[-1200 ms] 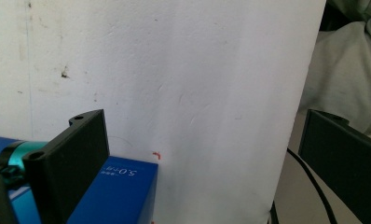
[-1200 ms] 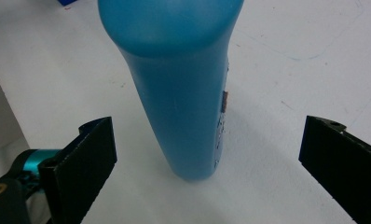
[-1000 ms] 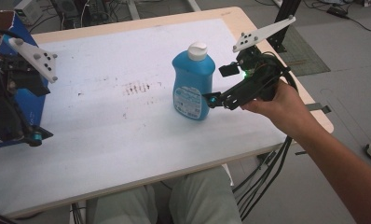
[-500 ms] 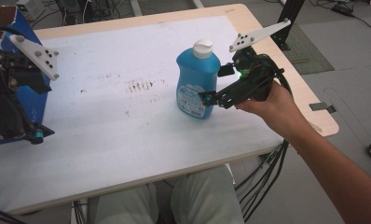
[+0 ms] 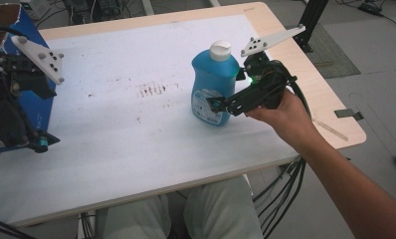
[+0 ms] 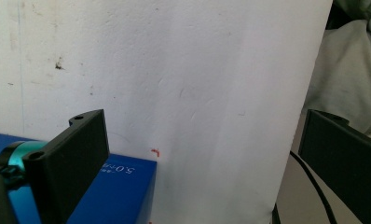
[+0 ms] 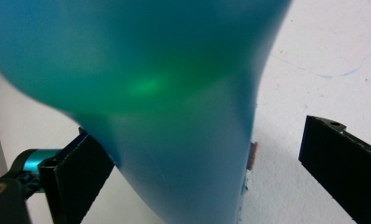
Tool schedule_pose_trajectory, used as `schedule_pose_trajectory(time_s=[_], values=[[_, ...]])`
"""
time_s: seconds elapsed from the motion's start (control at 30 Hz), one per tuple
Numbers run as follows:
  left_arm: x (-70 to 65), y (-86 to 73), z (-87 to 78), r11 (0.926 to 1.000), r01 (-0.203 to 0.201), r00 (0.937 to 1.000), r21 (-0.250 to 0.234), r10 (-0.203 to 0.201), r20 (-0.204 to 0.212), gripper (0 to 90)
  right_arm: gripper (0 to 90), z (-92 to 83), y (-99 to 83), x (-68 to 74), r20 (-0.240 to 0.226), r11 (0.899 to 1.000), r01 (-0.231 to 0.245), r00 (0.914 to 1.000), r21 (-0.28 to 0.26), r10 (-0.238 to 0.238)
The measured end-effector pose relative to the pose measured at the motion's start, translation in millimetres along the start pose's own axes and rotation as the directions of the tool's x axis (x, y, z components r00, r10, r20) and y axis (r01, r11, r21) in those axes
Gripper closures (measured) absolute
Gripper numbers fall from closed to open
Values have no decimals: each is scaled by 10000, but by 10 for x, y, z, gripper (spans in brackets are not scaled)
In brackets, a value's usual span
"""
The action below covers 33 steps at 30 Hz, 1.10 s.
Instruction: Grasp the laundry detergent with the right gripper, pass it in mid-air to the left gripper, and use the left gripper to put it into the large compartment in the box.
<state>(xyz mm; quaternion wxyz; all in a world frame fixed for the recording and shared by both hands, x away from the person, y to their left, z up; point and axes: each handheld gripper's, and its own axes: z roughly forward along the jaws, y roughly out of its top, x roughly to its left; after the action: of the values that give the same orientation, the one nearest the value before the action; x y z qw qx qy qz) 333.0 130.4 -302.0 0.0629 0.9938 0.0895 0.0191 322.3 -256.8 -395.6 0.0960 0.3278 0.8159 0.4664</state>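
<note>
Blue bottle point(image 5: 212, 87) now shifted nearer table's point(image 5: 136, 149) right edge, bracketed by right gripper's point(image 5: 221, 104) parted, unclamped jaws; grasp pending.

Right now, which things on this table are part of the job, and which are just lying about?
In the job:
blue bottle, upright, between the open jaws
right gripper

Lying about:
blue box, at the table's left edge
left gripper, open, beside that box

This looks like a lab or workshop: a plain, stained white table point(image 5: 136, 149) stands on a grey floor point(image 5: 375, 55), with bundles of black cables point(image 5: 280, 194) hanging below it and a black metal frame post point(image 5: 313, 20) behind.
</note>
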Motion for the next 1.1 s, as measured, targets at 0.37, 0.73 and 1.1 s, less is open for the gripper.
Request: schedule_pose_trajectory(time_s=[0.37,0.73,1.1], values=[[4,-6,-1,10000,-13,10000,7,13,22,16,41,59,-31,9,99,9997,-64,9999,-245,67],[6,-24,-2,10000,20,10000,-17,-20,-9,16,136,99,-75,78,506,9977,29,9987,-672,5],[2,-28,-8,10000,-6,10000,-55,6,-21,17,138,130,-123,110,957,9959,-296,9947,-853,378]])
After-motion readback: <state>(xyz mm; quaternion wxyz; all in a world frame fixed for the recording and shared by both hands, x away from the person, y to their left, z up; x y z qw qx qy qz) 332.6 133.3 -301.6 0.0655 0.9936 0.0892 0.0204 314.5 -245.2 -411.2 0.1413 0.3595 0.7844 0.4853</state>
